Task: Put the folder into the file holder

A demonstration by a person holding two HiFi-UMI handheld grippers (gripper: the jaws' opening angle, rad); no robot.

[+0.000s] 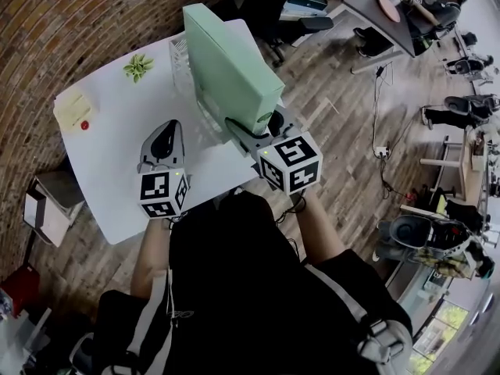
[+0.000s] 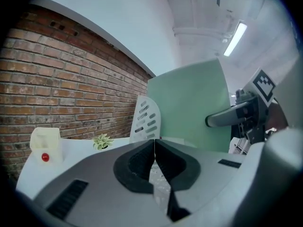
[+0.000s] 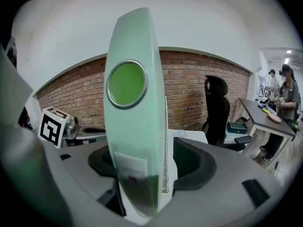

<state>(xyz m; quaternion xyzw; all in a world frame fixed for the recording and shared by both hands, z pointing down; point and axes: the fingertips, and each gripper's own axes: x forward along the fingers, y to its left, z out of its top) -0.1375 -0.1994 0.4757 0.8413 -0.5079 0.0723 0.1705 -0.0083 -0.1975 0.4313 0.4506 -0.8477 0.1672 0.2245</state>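
At centre, your right gripper (image 1: 262, 129) gapes around the folder (image 1: 230, 69) (upright in the file holder (image 1: 180, 57)); left gripper (image 1: 164, 141) closed, empty.

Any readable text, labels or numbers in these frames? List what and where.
No text can be read in any view.
Folder, spine label: print too blurred to read.
Left cube, right cube: black-and-white marker patterns, no letters.
Yellow box: red dot only, no words visible.
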